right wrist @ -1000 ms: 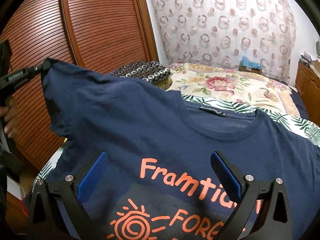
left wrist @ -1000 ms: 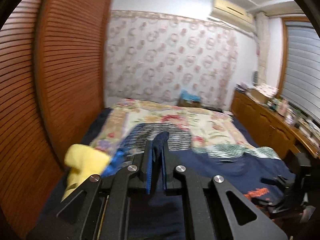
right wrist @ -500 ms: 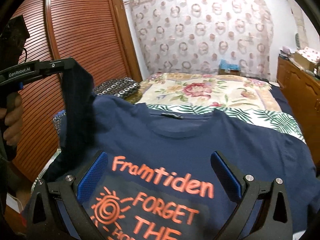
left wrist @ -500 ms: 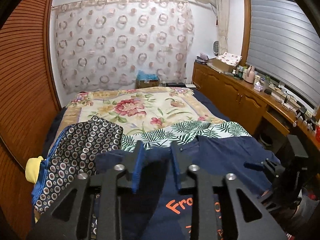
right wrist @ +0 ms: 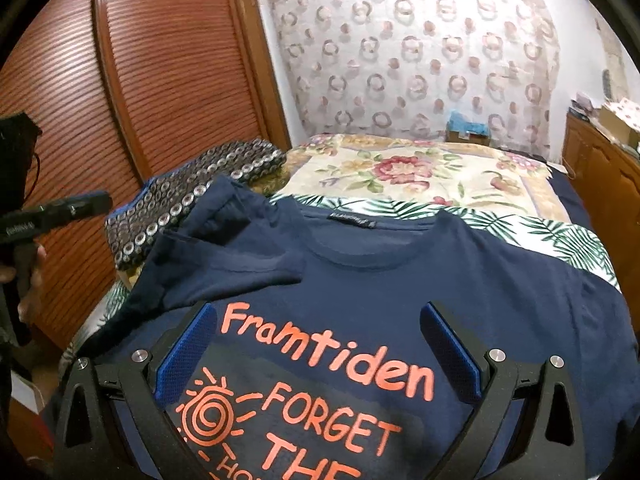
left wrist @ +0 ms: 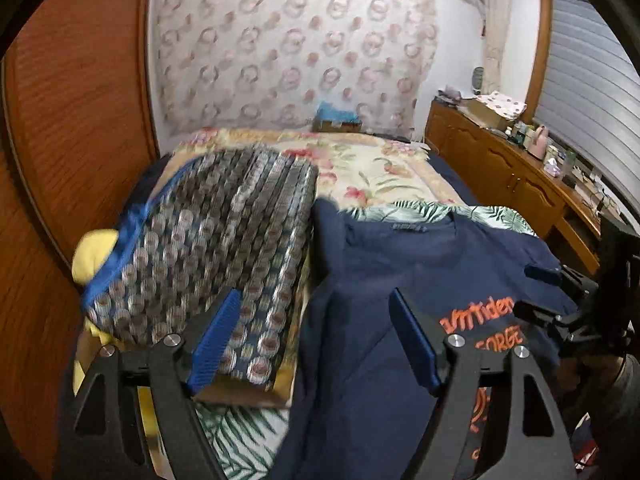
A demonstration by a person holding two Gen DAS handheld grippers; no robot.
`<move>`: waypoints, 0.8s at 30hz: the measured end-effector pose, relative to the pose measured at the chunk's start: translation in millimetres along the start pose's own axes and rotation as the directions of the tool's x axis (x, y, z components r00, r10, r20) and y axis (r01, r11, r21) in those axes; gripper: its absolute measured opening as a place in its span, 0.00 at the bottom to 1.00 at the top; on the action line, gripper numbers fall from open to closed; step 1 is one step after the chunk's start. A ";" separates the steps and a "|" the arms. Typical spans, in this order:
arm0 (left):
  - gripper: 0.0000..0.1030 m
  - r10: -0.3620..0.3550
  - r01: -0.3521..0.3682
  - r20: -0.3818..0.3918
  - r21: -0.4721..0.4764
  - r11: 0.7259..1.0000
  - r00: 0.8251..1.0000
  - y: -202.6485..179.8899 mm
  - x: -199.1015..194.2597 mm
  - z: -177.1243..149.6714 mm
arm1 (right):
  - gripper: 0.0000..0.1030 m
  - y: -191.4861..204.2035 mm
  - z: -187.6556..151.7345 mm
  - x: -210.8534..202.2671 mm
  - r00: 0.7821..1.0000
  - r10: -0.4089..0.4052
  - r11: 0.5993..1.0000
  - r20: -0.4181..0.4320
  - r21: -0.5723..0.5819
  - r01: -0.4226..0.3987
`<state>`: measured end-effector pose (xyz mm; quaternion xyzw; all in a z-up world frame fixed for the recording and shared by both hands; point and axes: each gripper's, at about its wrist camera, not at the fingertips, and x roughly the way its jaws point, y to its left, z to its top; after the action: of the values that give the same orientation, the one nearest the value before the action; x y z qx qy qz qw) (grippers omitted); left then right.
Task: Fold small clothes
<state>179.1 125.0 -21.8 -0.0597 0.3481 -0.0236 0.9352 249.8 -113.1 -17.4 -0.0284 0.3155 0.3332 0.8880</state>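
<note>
Both grippers wide, nothing gripped: left gripper (left wrist: 312, 336) jaws just opened, right gripper (right wrist: 320, 354) over the print. One navy cotton T-shirt with orange lettering (right wrist: 360, 280) lies flat on the bed, one sleeve folded inward. One folded ring-patterned dark garment (left wrist: 208, 248) beside it; one floral bedspread (right wrist: 420, 176) beyond.

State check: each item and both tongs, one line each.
Navy T-shirt: print up on the bed, left sleeve folded in over the chest, held by neither tongs.
Patterned garment: folded, beside the shirt.
Left tongs: open, just been opening, nothing between them.
Right tongs: open over the print.
</note>
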 end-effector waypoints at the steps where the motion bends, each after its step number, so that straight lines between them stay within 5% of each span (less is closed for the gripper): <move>1: 0.72 -0.020 0.020 -0.003 -0.005 1.000 1.000 0.1 1.9 -3.4 | 0.98 -0.7 0.5 3.1 1.000 0.001 1.000 -0.010 -0.002 -0.001; 4: 0.52 -0.046 0.047 -0.036 0.013 0.999 0.998 -8.4 13.8 -10.3 | 0.97 -12.7 8.6 11.7 0.999 0.008 1.000 -0.045 0.002 -0.008; 11: 0.33 0.009 0.002 -0.089 0.126 0.992 0.996 -36.5 54.0 -7.3 | 0.94 -28.8 11.3 14.3 0.995 0.004 1.000 -0.101 0.001 -0.004; 14: 0.10 0.042 -0.026 -0.101 0.150 0.988 0.994 -39.0 65.5 -3.5 | 0.92 -33.0 6.8 15.4 0.992 -0.009 1.000 -0.128 -0.005 0.008; 24: 0.08 -0.058 0.069 -0.076 0.146 0.987 0.995 -54.6 21.1 -1.2 | 0.92 -44.0 6.9 17.0 0.989 -0.049 0.999 -0.143 -0.001 0.049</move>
<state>194.1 68.8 -29.4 -0.0001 0.3763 -0.0814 0.9229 290.2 -135.7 -28.7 -0.0586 0.3781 0.3079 0.8711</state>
